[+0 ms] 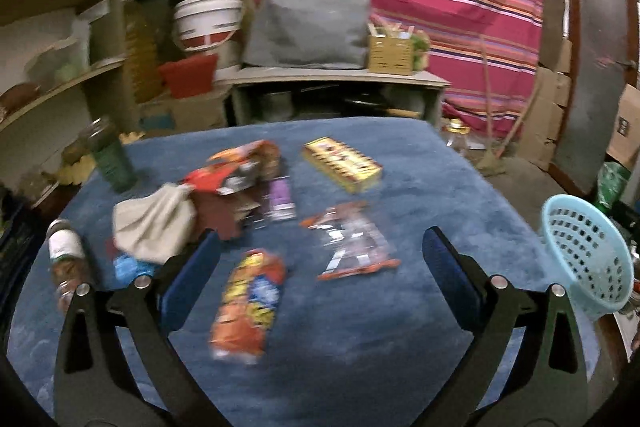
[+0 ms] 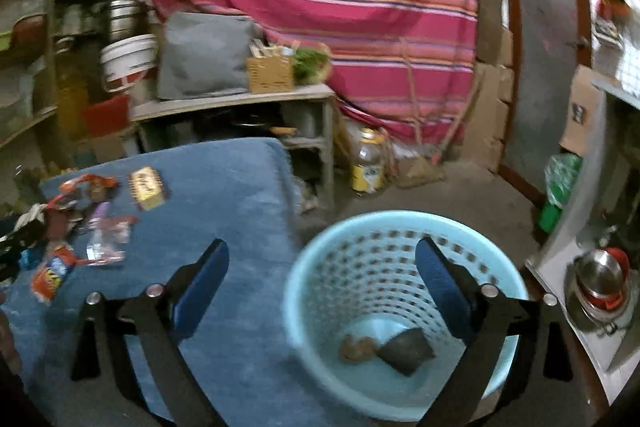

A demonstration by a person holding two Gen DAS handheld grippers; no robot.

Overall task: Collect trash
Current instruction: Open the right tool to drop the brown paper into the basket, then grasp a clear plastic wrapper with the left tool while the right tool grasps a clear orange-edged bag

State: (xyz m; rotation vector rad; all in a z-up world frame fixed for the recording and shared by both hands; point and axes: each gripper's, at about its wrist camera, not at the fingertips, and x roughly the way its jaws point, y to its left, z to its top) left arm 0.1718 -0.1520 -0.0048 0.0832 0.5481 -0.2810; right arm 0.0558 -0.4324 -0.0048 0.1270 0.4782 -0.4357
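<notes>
Wrappers lie scattered on the blue carpeted table (image 1: 420, 187). An orange snack bag (image 1: 248, 307) sits nearest my left gripper (image 1: 320, 263), which hovers open and empty above the table. A clear wrapper with orange edges (image 1: 352, 243), a yellow box (image 1: 342, 165), a purple packet (image 1: 280, 197) and a red-and-black bag (image 1: 236, 167) lie beyond. My right gripper (image 2: 322, 267) is open and empty over the rim of the light blue basket (image 2: 316, 287). A dark crumpled piece (image 2: 406, 345) and a brown lump (image 2: 356, 347) rest in the basket's bottom.
A beige cloth (image 1: 154, 223), a green bottle (image 1: 110, 155) and a fallen jar (image 1: 66, 263) lie at the table's left. Shelves (image 1: 60, 87) and a low bench (image 1: 340, 79) stand behind. A yellow jar (image 2: 368, 163) is on the floor. Metal bowls (image 2: 600, 283) stand right of the basket.
</notes>
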